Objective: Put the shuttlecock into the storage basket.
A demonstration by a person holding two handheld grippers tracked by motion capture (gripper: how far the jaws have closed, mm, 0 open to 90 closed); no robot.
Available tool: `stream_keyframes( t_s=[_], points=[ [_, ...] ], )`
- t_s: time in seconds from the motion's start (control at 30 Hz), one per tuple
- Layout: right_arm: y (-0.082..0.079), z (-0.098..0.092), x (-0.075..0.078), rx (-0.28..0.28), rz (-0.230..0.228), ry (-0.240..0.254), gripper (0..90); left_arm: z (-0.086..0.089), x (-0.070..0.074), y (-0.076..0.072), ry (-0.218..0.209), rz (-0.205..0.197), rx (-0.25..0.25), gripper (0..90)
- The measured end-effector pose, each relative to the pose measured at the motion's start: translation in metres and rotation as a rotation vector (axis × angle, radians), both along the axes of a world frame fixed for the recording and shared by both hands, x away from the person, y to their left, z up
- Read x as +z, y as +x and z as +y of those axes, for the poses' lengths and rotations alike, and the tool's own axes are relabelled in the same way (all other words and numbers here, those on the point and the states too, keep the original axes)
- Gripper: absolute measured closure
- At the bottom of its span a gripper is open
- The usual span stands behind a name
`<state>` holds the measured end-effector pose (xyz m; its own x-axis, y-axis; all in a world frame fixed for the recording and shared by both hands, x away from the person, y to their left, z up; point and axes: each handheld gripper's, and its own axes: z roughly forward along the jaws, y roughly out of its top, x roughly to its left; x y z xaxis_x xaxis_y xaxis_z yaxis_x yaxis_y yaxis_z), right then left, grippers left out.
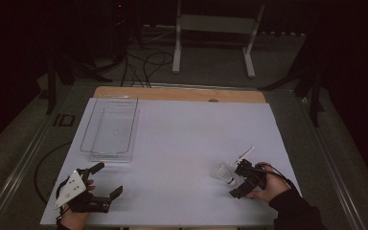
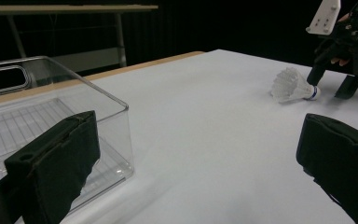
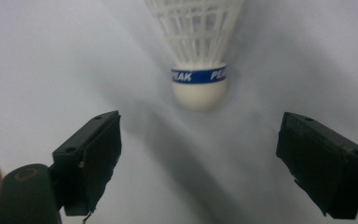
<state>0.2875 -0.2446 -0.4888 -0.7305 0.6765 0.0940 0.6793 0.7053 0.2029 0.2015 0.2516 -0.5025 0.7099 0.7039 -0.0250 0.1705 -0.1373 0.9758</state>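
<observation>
White plastic, lying on its side: we find the shuttlecock (image 1: pixel 224 173) on the white table (image 1: pixel 182 143), toward the near right part of it. Its cork (image 3: pixel 199 95) carries a blue band lettered "PEAK" and points toward the right gripper (image 1: pixel 239 179); its skirt fans away from that gripper.

We see the right gripper just beside the shuttlecock, its jaws spread wide to either side of the cork with clear gaps, not touching it. The person's right hand (image 1: pixel 268 184), in a dark sleeve, holds it low over the table.

We see the left gripper (image 1: pixel 106 181) well apart from the shuttlecock, at the near left of the table. Its jaws also stand wide apart, with nothing between them.

A clear plastic bin (image 1: pixel 110 129) sits beyond the left gripper, at the far left from the shuttlecock. It holds nothing that we can make out.
</observation>
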Motion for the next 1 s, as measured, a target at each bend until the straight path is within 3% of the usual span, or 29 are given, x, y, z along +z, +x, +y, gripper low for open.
stream_keyframes(
  t_s=[0.23,0.27,0.6,0.77,1.0],
  points=[
    [0.002,0.004,0.001,-0.003,-0.030,-0.009,26.3,0.000,0.000,0.000,0.000,0.002,-0.001,0.2],
    [0.003,0.005,0.002,-0.007,-0.035,-0.003,31.9,0.000,0.000,0.000,0.000,0.002,-0.001,0.2],
    [0.007,0.012,0.000,0.006,-0.038,-0.003,43.1,0.000,0.000,0.000,-0.001,0.003,-0.002,0.2],
    [0.008,0.015,-0.003,0.005,-0.022,-0.014,53.9,0.000,0.000,0.000,-0.001,0.003,-0.002,0.2],
    [0.009,0.018,-0.004,0.018,-0.023,-0.034,57.7,0.000,0.000,0.000,0.000,0.005,-0.003,0.2]
  ],
)
